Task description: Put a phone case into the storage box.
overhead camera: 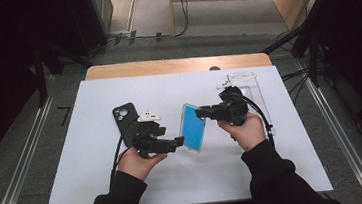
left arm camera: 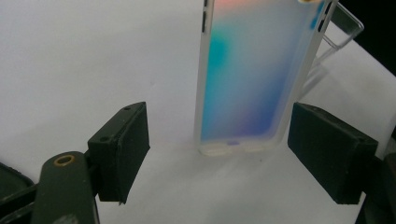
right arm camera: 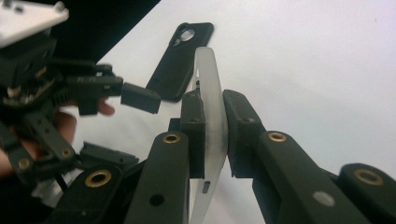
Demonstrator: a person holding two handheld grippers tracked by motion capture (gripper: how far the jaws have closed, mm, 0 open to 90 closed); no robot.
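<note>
While my R gripper [right arm camera: 212, 135] clamps the case [overhead camera: 193, 127] upright at mat center, L gripper [left arm camera: 217, 154] gapes around its bottom end, pads clear. Black phone [overhead camera: 124, 115] lies at 10 o'clock. Center L first, squeeze gently, don't twist.

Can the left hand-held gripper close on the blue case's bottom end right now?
Probably yes: the left hand-held gripper stands open, with the blue case just ahead between its pads and only bare sheet before it.
</note>
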